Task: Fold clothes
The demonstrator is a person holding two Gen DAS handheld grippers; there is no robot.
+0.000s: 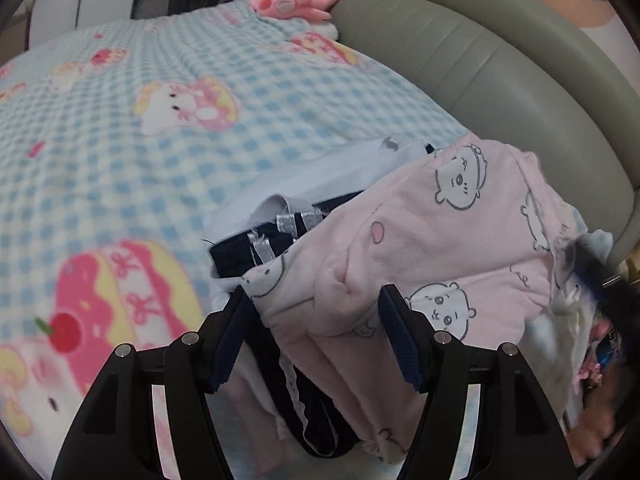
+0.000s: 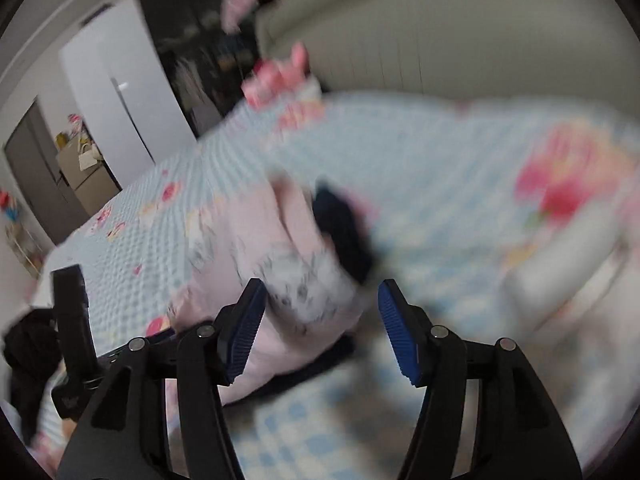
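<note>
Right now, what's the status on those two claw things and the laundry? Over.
Left gripper open, nosing the pink printed garment. Right gripper open, view blurred. Pile unfolded on the checkered blanket. Navy garment tangled underneath.

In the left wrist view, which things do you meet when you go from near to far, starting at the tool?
Open left tool → pink fleece garment with cartoon faces → blue-and-white checked blanket with cartoon prints → pink plush toy
</note>
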